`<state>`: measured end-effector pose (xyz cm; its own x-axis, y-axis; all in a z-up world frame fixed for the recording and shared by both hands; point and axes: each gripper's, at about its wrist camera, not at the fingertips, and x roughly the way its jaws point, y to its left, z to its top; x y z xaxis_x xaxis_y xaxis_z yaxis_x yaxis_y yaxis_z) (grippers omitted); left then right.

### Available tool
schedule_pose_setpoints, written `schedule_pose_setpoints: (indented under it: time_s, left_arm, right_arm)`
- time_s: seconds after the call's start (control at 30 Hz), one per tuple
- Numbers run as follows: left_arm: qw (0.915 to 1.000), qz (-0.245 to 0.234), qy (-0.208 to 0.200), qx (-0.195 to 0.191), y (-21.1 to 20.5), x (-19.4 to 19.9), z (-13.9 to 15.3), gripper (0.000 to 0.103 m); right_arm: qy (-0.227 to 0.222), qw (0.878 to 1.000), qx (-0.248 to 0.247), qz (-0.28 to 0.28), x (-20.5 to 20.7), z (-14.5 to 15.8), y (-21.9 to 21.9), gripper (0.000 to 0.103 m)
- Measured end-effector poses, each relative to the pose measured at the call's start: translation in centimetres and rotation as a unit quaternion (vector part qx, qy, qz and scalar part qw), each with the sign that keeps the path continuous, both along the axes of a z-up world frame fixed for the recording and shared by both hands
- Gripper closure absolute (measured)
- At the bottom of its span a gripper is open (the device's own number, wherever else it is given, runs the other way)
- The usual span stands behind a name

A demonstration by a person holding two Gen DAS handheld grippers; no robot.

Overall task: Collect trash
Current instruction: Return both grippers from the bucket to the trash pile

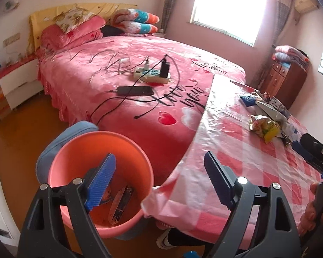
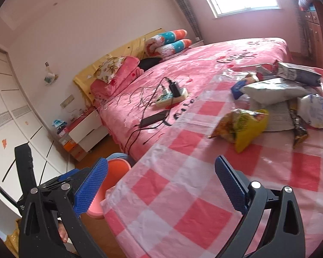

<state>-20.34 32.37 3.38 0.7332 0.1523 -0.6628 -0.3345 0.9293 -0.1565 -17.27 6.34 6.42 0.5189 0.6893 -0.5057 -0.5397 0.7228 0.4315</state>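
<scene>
— Nearest piece of trash? Yellow snack bag [image 2: 242, 126], lying on the checked tablecloth [image 2: 183, 193], at the near edge of the wrapper pile [image 2: 290, 94].

— Which way from the right gripper [image 2: 164, 188]? Ahead and off to the right in its own view, well apart; bare cloth between.

— Long axis? Roughly slanted, crumpled open end toward the bed [image 2: 204, 68], yellow bottom corner toward the gripper. Probably easiest pinched across that near corner.

— State of the right gripper? Spread wide, nothing between the blue pads [image 2: 90, 189].

— And the left gripper [image 1: 163, 178]? Also wide open and empty, hanging partly over the pink bucket [image 1: 101, 142], which sits on the floor just beside the tablecloth's corner.

— Already something in the bucket? A couple of flat wrappers [image 1: 120, 202] at the bottom, print too blurred to read.

— Nearer to the snack bag, then? Right gripper, by a judgement from both views; from the left one the same bag [image 1: 263, 128] lies far across the cloth, well to the right.

— So the likely split? Right reaches forward-right for the bag; left stays by the bucket.
</scene>
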Motion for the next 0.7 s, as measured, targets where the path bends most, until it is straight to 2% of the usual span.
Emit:
schedule_pose_setpoints:
  time_s: [0.2, 0.27, 0.43, 0.63, 0.7]
  left_arm:
    - [0.9994, -0.032, 0.007, 0.013, -2.9, 1.2, 0.3, 0.018]
    - [0.9988, -0.047, 0.008, 0.011, -4.1, 1.7, 0.4, 0.018]
    - [0.9967, -0.078, 0.014, 0.018, -6.6, 2.9, 0.6, 0.018]
    - [0.9941, -0.101, 0.027, 0.029, -9.7, 4.6, 0.8, 0.018]
    - [0.9934, -0.108, 0.033, 0.022, -10.6, 5.4, 0.7, 0.018]
  right_arm:
    - [0.03, 0.999, 0.008, -0.024, 1.3, -0.2, -3.2, 0.005]
    - [0.046, 0.998, -0.006, -0.037, 1.9, -0.4, -4.0, 0.005]
    - [0.054, 0.996, -0.006, -0.076, 2.7, -1.0, -7.1, 0.005]
    - [0.055, 0.992, 0.019, -0.114, 3.9, -0.9, -11.0, 0.005]
    - [0.055, 0.99, 0.022, -0.126, 4.3, -0.8, -12.0, 0.005]
